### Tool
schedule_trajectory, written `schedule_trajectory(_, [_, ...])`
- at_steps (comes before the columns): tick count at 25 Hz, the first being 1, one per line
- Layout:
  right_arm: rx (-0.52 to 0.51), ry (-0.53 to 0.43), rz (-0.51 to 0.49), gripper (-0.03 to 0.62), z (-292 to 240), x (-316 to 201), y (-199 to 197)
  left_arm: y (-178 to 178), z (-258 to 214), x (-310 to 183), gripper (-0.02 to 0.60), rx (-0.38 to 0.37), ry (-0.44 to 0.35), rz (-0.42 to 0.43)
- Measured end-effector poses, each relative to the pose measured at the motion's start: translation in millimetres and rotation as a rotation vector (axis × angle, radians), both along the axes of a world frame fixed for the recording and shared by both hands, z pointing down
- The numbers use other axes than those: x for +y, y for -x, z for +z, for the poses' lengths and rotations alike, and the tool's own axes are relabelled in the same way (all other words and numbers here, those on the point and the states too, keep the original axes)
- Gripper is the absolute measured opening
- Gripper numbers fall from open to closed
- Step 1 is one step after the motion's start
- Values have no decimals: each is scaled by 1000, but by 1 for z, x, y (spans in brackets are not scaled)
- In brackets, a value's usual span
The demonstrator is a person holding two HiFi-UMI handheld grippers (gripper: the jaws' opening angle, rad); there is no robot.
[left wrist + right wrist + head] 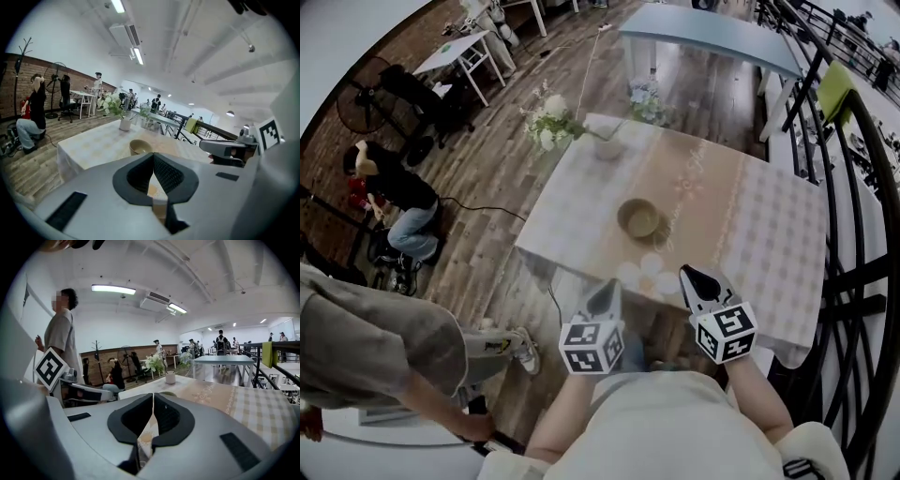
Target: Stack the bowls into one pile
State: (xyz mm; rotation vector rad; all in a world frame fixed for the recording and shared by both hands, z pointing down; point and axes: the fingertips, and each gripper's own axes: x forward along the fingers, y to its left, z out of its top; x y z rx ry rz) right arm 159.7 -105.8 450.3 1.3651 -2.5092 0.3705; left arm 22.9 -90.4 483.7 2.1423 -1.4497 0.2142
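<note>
The bowls (639,218) stand as one low pile near the middle of the table (787,244). The table wears a pale checked cloth with a beige band running down its centre, and the pile sits on that band. The bowls are olive-tan, round and shallow, with a darker hollow seen from above. From the left gripper view the pile (139,147) shows a cream-tan side with thin lines under the rim, as nested bowls would give, though the view is too small to count them. From the right gripper view only a sliver of greenish rim (165,393) peeps over the jaws.

A white vase (607,145) of pale flowers stands at the table's far left corner, well apart from the pile.

The left gripper (609,289) hangs over the near edge of the table, short of the pile. Its jaws are pressed together with nothing between them, as its own view (153,157) shows. The right gripper (692,277) is just beside it to the right, also over the near edge and apart from the bowls. Its dark pads meet along one line (153,397) and hold nothing.

Beyond the table lies a wood-plank floor, with a grey-blue table (703,37) farther off and a black railing (853,187) along the right.
</note>
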Motion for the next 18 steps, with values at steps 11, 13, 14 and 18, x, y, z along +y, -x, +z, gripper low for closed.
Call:
schedule_trajectory(11, [-43,-51,-43,2,-22,53,-4,-24,-7,54,5,-2,-21,-11])
schedule_trajectory(13, [-43,-60,-41,2,-24,58,-6,-29,-9,61,5,-3,-26,-7])
schedule_trajectory(14, [-43,-63,-39,2,-24,62,-7,-31,-10,66,5,-6,-27,-3])
schedule_trajectory(18, [-53,-78,-28,2,-28,76,-8,-33,-16,79,5,-18,-40,14])
